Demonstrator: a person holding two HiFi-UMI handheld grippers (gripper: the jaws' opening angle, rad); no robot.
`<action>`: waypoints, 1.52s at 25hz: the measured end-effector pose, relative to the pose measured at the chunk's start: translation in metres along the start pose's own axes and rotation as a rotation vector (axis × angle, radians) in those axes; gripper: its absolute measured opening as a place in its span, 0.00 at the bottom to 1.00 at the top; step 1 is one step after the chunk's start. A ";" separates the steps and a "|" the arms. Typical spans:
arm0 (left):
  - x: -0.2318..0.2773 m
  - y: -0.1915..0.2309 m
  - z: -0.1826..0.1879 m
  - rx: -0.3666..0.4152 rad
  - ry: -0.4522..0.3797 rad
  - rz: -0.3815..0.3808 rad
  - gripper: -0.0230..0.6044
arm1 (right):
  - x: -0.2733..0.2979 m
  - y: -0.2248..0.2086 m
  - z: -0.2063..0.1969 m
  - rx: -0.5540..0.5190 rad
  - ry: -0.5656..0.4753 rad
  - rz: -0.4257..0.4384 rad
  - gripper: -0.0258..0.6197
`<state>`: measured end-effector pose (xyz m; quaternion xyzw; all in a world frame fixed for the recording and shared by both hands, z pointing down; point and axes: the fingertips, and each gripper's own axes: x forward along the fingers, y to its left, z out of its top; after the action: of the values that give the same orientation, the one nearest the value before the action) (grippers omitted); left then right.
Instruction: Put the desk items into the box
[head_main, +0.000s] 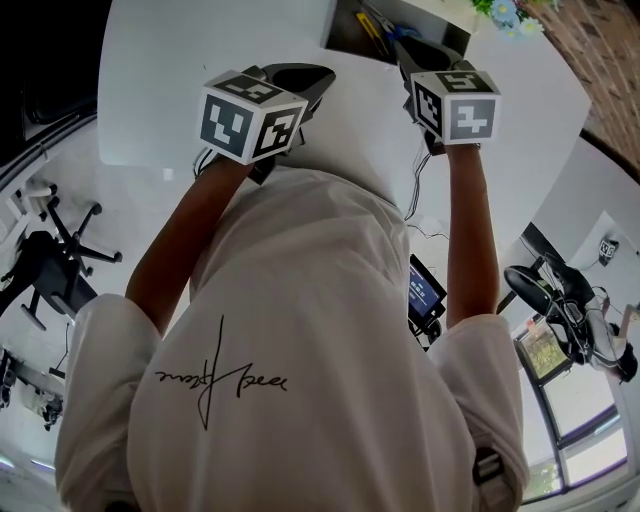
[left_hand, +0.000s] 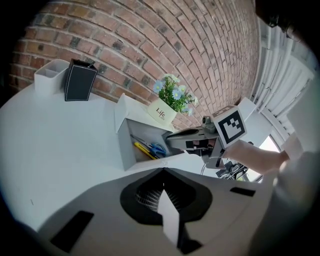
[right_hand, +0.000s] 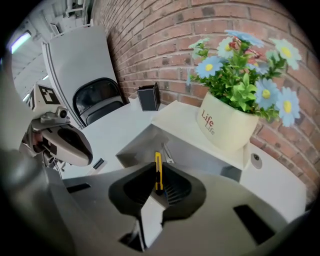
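The right gripper (right_hand: 158, 164) is released and holds nothing. Its jaws stand only a narrow gap apart, and the pads press on nothing. It points steeply down over the open box (right_hand: 137, 147). Straight ahead of its tips, in line with the gap, the yellow cutter (right_hand: 158, 175) lies inside the box. In the left gripper view no yellow shows at the right gripper's tips. The cutter rests on the bottom of the box, below them.

A pair of scissors (left_hand: 158, 149) with blue handles lies in the same box, just beside the cutter and close under the tips of the right gripper. Ahead and to the right of this gripper, just behind the box, stands a cream flower pot (right_hand: 225, 125) with blue and white flowers. The brick wall (right_hand: 165, 40) is behind it.

The left gripper (left_hand: 162, 171) is clenched: its jaws are together and nothing is between them. It hangs over the white table (left_hand: 60, 140), well apart from the box, which is ahead of its tips. The right gripper is ahead of it and to its right.

Far ahead and to the left of the left gripper, at the wall, a black holder (left_hand: 79, 81) stands just beside a white container (left_hand: 50, 75).
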<state>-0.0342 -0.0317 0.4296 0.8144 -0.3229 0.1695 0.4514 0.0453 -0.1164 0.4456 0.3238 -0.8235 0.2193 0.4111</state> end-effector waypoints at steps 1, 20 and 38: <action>-0.001 0.000 0.000 0.002 0.000 0.002 0.04 | -0.002 0.001 -0.002 0.004 -0.003 -0.001 0.13; -0.014 -0.009 -0.001 0.035 -0.024 0.020 0.04 | -0.031 0.029 -0.040 0.064 -0.033 0.017 0.10; -0.020 -0.036 -0.008 0.092 -0.036 -0.009 0.04 | -0.063 0.047 -0.067 0.107 -0.073 0.011 0.10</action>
<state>-0.0241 -0.0040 0.3995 0.8387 -0.3192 0.1676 0.4082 0.0758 -0.0192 0.4274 0.3486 -0.8268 0.2532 0.3616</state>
